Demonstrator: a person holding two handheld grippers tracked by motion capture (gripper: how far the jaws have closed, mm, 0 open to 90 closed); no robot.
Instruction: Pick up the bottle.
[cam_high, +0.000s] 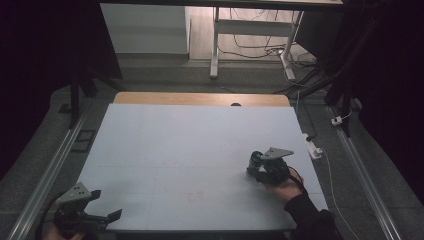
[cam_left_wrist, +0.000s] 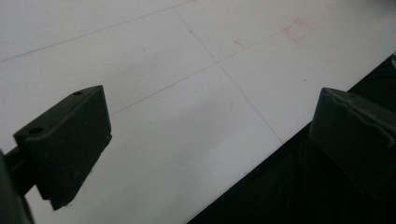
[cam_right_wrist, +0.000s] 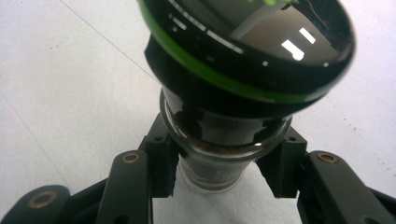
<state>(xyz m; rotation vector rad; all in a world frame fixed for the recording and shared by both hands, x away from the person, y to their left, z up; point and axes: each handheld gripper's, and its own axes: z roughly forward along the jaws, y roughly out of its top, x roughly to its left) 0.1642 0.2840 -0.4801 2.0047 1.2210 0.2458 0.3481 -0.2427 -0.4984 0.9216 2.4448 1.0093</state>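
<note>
nearest, at the white table's (cam_high: 165, 145) front left corner, left gripper (cam_high: 107, 217) hangs wide open, holding nothing. farther in, near the table's right edge, right gripper (cam_high: 255, 169) clamps a green-ringed grinder jar (cam_right_wrist: 243, 70) standing on the table.

The jar (cam_right_wrist: 224, 154) is clear glass with dark brown contents, and its cap (cam_right_wrist: 252, 46) is glossy black with a bright green ring. The right hand-held gripper (cam_right_wrist: 224, 172) has black jaws with brass-coloured rivets. The table (cam_left_wrist: 187, 116) is pale white, crossed by thin grey lines, with a faint red square mark (cam_left_wrist: 298, 30).
</note>
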